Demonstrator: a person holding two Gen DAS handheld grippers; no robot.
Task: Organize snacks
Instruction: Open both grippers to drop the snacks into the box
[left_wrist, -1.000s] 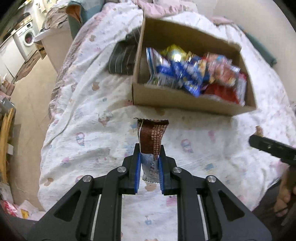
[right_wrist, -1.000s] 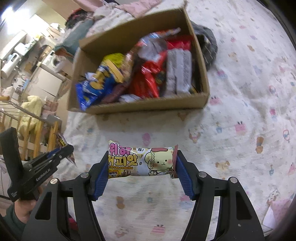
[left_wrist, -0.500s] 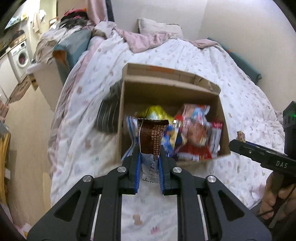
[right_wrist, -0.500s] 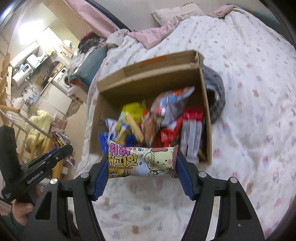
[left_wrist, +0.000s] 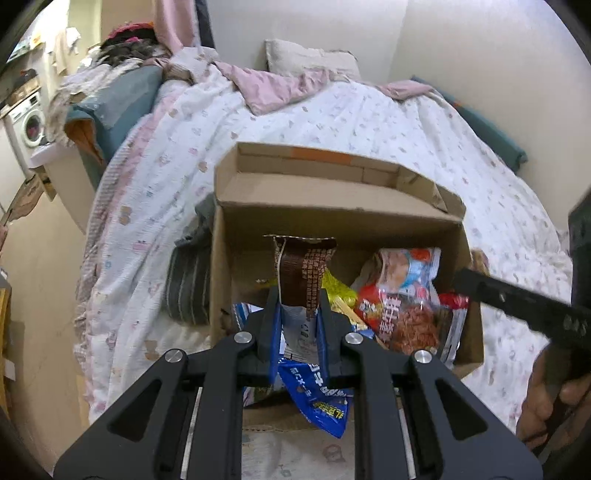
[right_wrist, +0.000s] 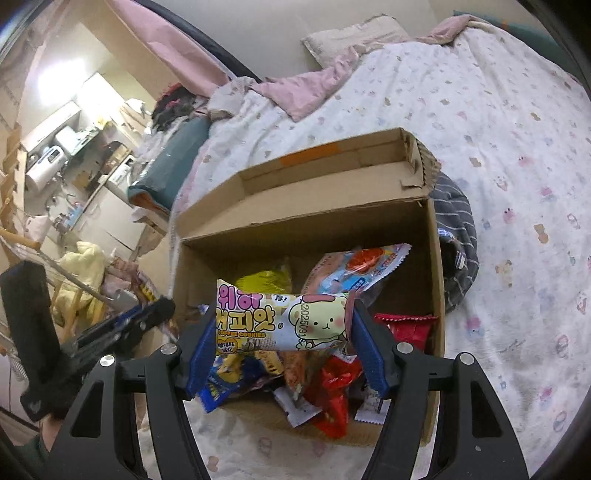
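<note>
Left wrist view: left gripper (left_wrist: 298, 325) clamped on an upright brown wafer packet (left_wrist: 303, 275), over the cardboard box (left_wrist: 332, 218) of snacks on the bed (left_wrist: 369, 122).

Right wrist view: right gripper (right_wrist: 283, 345) clamped endwise on a coffee cookie pack (right_wrist: 282, 321), held crosswise over the same box.

Cardboard box (right_wrist: 306, 225): near wall hidden behind the gripper frames in both views. Blue packet (left_wrist: 317, 391): upper part covered by the brown snack bar (left_wrist: 304, 273). Striped cloth (right_wrist: 458, 236): mostly concealed behind the box's right wall. Right gripper (left_wrist: 517, 299), seen from the left: blurred, fingertips unclear, cut off at the picture's edge.
</note>
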